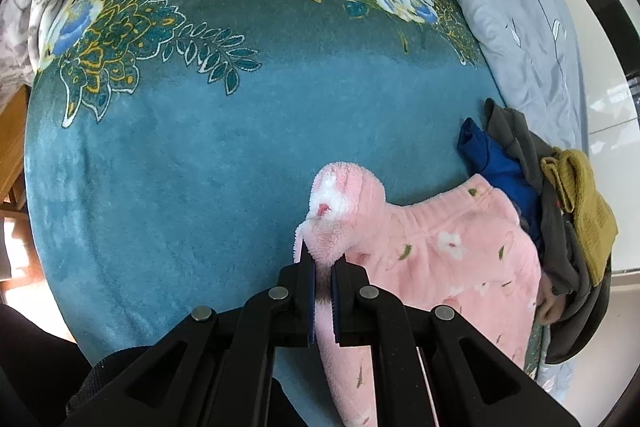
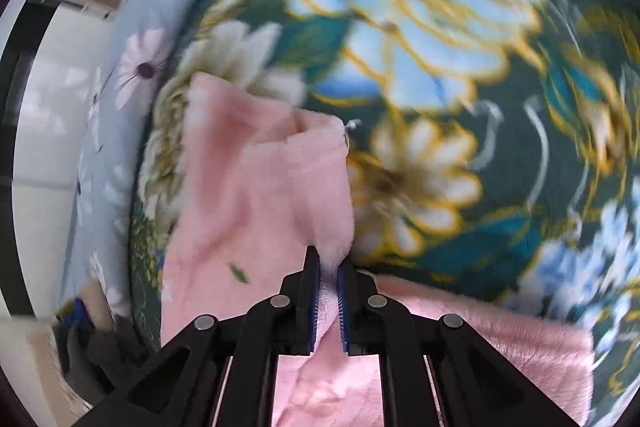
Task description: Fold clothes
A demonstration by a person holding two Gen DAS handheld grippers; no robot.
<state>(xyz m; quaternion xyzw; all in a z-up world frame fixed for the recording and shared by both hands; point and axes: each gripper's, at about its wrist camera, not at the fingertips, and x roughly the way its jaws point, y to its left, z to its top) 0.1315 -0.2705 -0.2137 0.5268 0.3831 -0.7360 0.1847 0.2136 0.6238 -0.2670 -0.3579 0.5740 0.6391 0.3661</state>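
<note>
Pink fleece pants clamped in both hand-held grippers; clothes pile clear in left view only.

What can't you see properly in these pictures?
- Pink fleece pants: lower end cut off by the left wrist view's bottom edge, behind the left tongs.
- Clothes pile: the blue and grey pieces overlap, so what they are is unclear.
- Floral blanket: smeared by motion in the right wrist view.
- Right tongs: pinched fleece hides their pads.
</note>
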